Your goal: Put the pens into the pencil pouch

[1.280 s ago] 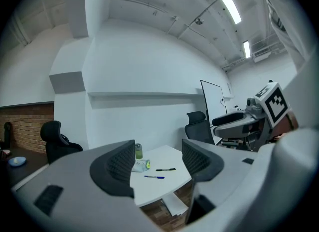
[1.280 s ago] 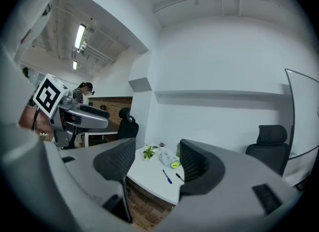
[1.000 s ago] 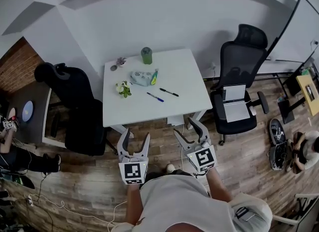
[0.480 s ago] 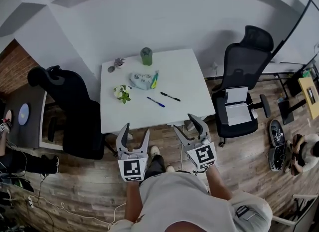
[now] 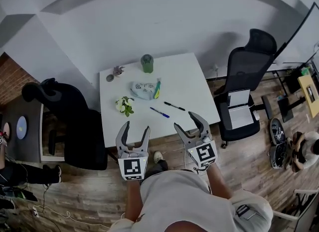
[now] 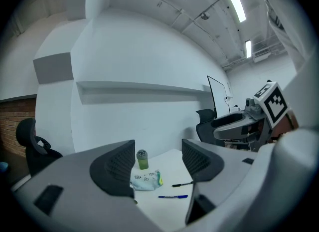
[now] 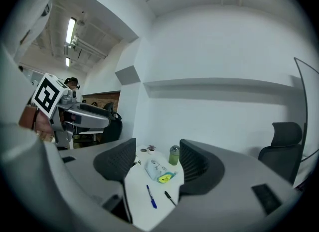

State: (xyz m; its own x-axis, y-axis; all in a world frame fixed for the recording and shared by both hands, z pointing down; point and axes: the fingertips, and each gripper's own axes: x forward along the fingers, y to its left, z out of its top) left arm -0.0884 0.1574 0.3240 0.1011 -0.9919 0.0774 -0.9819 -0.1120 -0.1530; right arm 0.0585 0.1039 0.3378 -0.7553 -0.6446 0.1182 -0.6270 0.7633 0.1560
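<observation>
A white table (image 5: 189,84) carries a pale patterned pencil pouch (image 5: 143,89) with a green-yellow end. A blue pen (image 5: 159,112) and a black pen (image 5: 174,106) lie in front of the pouch, apart from it. The pouch (image 6: 145,180), blue pen (image 6: 173,196) and black pen (image 6: 182,183) show between the left jaws; the right gripper view shows the pouch (image 7: 156,167), blue pen (image 7: 150,196) and black pen (image 7: 170,197). My left gripper (image 5: 133,132) and right gripper (image 5: 191,123) hover open and empty over the table's near edge.
A green cup (image 5: 146,63), a small potted plant (image 5: 118,70) and white flowers (image 5: 123,105) stand on the table's left part. Black office chairs sit at the left (image 5: 65,121) and right (image 5: 249,76). Wooden floor (image 5: 75,196) lies below me.
I have come closer to the table; both grippers now reach over its near edge. Their jaws stay open.
</observation>
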